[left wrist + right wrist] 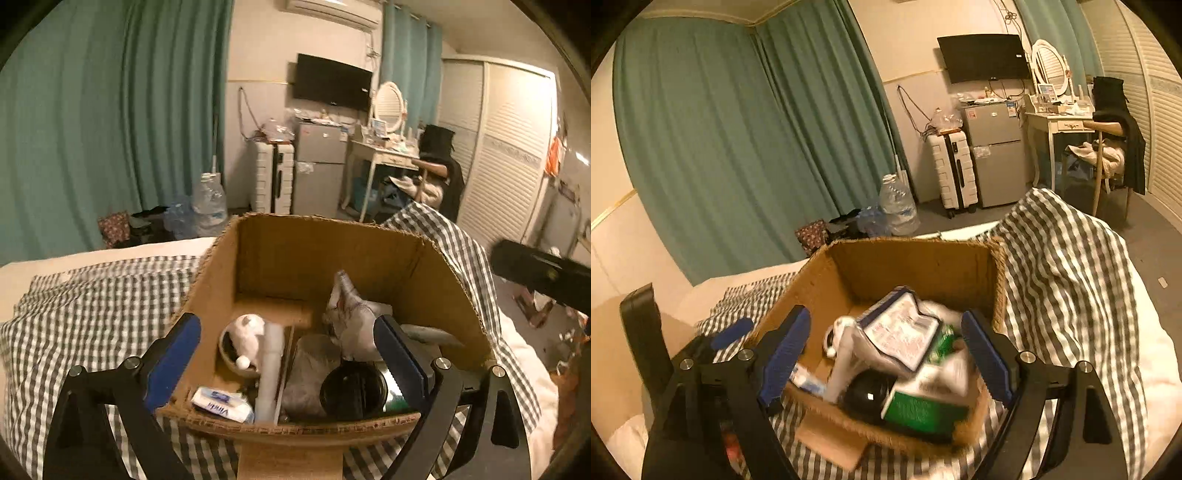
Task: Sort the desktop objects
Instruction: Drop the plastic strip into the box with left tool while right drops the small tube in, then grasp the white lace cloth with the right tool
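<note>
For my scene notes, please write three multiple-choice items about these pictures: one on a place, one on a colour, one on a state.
1. Where does the cardboard box stand?
A. on a checked cloth
B. on a glass desk
C. on the floor

2. What colour are the left tool's pads?
A. red
B. blue
C. yellow

3. How is the right tool?
A. shut on the green box
B. shut on a bottle
C. open, holding nothing

Answers: 1 A, the checked cloth lies around and under the box. 2 B, both pads show blue. 3 C, its jaws stand wide apart above the box.
</note>
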Motion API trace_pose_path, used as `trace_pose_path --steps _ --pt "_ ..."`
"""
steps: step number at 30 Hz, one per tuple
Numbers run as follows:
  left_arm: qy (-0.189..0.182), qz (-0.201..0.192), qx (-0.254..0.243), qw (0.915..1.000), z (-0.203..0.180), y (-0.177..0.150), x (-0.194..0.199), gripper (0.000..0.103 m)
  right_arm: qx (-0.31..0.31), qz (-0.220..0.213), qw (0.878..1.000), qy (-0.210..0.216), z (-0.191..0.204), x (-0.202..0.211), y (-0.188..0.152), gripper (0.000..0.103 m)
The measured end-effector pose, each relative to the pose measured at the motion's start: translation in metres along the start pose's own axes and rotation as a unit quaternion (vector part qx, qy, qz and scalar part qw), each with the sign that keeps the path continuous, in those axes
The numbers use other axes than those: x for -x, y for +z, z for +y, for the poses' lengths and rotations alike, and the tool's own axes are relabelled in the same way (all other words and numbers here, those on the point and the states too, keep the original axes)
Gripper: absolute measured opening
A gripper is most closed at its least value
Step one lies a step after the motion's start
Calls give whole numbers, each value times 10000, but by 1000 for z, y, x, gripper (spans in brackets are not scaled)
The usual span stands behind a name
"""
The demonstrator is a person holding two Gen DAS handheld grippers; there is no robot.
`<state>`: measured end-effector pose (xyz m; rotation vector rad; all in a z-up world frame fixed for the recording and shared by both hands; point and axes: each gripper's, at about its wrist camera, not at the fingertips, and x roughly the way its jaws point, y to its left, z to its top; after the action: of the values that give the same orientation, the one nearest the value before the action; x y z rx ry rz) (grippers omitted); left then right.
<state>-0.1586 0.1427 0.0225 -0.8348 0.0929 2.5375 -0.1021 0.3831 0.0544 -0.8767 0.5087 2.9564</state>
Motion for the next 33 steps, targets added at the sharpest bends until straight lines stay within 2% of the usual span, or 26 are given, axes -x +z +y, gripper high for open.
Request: trace_pose_path --steps 6,10,12,16,18,21,24,26,27,29,30,33 --pt "-44 -147 435 9989 23 -34 63 103 174 231 9994 174 10 51 -44 85" --pt "137 54 598 9981 35 -68 79 103 169 682 9975 31 24 57 -92 85" --pt "255 271 735 9966 42 -92 76 103 188 1033 9944 -154 30 42 -120 85" --pt "243 587 904 9939 43 -130 68 103 419 1673 9826 -694 41 1 -163 85" --pt "153 705 734 9947 36 -141 59 103 615 1941 9738 -1010 43 -17 -177 85" --pt "36 683 252 9973 25 -147 50 103 635 2119 9660 -1337 32 -37 -184 85" --pt "82 682 -58 9976 19 -149 43 103 424 2356 9592 -1504 18 -54 -186 85" --pt "73 730 -47 9973 21 -152 38 103 286 2572 9544 -1491 11 -68 -187 84" --pt "43 770 -19 9970 22 -153 35 103 248 2683 9516 -1479 7 -74 -189 80" --pt "57 812 -11 9967 25 -156 31 103 290 2913 9416 -1668 2 -85 -194 13" --pt "80 826 -28 9965 25 -157 29 103 289 2954 9397 -1698 0 -86 -196 14" --pt "191 946 -34 9953 26 -163 24 103 280 2479 9565 -1510 2 -62 -189 13"
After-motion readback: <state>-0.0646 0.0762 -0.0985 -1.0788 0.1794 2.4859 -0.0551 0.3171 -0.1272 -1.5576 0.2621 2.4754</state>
